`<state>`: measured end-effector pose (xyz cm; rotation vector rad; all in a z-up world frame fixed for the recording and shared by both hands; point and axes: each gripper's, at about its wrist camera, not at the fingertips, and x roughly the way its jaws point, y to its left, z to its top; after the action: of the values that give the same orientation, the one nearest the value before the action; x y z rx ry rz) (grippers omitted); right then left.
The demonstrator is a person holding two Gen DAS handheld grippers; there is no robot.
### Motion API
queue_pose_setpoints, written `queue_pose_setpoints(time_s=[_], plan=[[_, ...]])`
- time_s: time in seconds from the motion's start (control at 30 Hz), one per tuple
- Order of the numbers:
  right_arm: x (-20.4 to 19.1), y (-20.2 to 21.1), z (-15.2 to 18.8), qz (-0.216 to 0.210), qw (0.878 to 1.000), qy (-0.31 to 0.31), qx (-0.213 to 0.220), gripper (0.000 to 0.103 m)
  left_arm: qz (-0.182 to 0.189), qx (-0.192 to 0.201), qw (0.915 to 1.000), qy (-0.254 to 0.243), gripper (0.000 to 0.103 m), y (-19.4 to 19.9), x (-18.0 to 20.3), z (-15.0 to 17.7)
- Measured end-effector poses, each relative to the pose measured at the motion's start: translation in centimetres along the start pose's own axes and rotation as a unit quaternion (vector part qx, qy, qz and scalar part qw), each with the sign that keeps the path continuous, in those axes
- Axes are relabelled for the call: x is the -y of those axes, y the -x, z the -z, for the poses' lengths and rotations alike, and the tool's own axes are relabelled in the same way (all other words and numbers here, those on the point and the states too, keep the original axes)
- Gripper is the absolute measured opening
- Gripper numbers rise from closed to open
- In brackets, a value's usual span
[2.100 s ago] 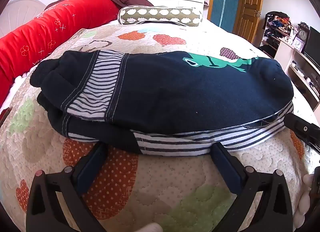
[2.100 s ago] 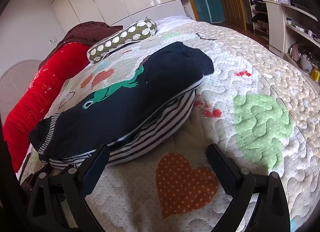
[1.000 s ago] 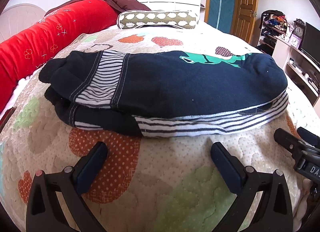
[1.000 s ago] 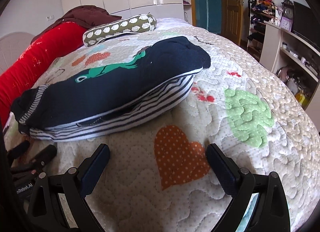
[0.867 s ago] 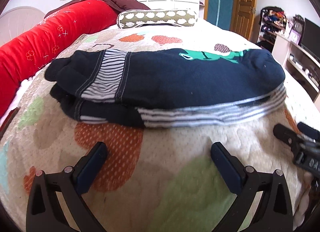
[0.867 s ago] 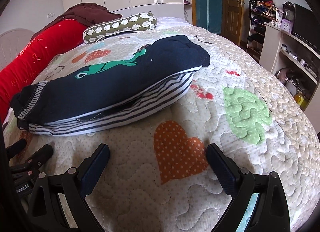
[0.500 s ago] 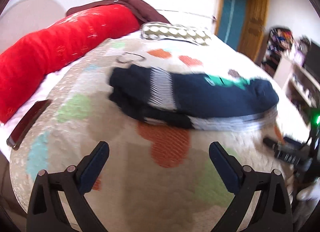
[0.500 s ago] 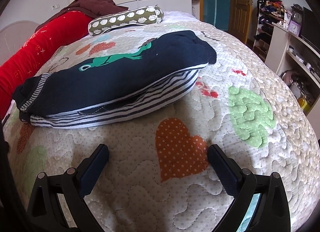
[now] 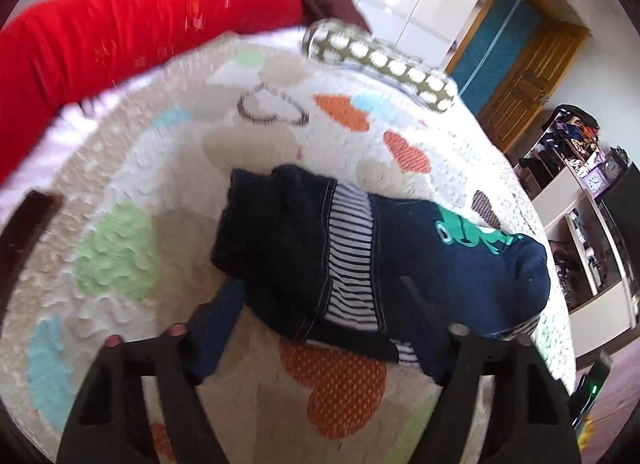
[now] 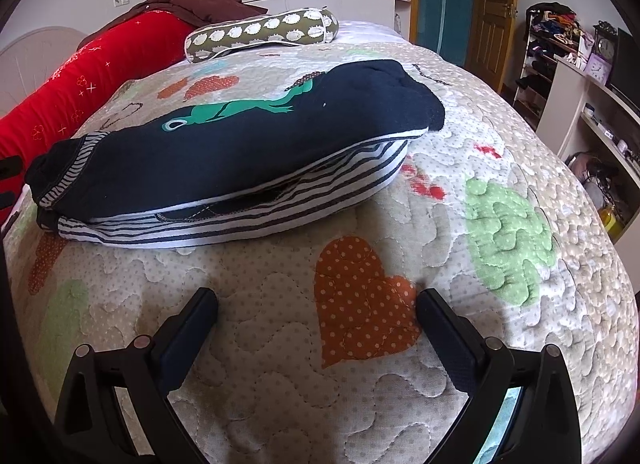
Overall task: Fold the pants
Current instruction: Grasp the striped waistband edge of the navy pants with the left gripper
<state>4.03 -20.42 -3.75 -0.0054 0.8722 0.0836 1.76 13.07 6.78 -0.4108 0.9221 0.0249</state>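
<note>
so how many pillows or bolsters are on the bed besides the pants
2. A long red bolster lies along the left edge of the bed, and a green spotted bolster lies across the far end, beyond the folded pants. Others may be out of view.

You are looking at a bed (image 10: 520, 152) covered by a quilted spread (image 10: 360, 404) with hearts and green patches. Folded navy pants (image 10: 248, 144) lie directly on it, mid-bed. At the far end rest a dotted olive bolster (image 10: 264, 30) and a long red cushion (image 10: 92, 72).

No readable text, labels or numbers on anything here.
</note>
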Motion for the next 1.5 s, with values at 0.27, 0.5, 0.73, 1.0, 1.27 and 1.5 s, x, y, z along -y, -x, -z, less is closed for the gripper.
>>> queue_pose_setpoints(time_s=[0.27, 0.5, 0.73, 1.0, 1.27, 1.5], plan=[[0.2, 0.1, 0.3, -0.002, 1.0, 0.001, 0.004, 0.102, 0.027, -0.058, 0.9965, 0.054, 0.034, -2.6, -1.4, -0.6], [0.3, 0.4, 0.0, -0.014, 1.0, 0.006, 0.001, 0.102, 0.023, -0.061, 0.9972, 0.037, 0.004, -3.1, -0.1, -1.1], [1.9, 2.8, -1.4, -0.087, 0.996, -0.022, -0.006, 0.096, 0.0, -0.044, 0.999, -0.001, 0.005, -2.5, 1.2, -0.9], [-2.5, 3.2, -2.7, -0.146, 0.989, 0.01, -0.009, 0.093, -0.009, -0.043, 0.999, -0.001, 0.019, -3.0, 1.0, -0.3], [-5.7, 2.4, -2.6, -0.167, 0.985, 0.035, -0.024, 0.093, -0.016, -0.031, 0.9992, -0.017, 0.019, -2.9, 1.2, -0.1], [-6.9, 2.0, -4.5, -0.228, 0.973, 0.016, -0.029, 0.093, -0.012, -0.015, 0.9993, -0.033, 0.005, -2.3, 1.5, -0.1]])
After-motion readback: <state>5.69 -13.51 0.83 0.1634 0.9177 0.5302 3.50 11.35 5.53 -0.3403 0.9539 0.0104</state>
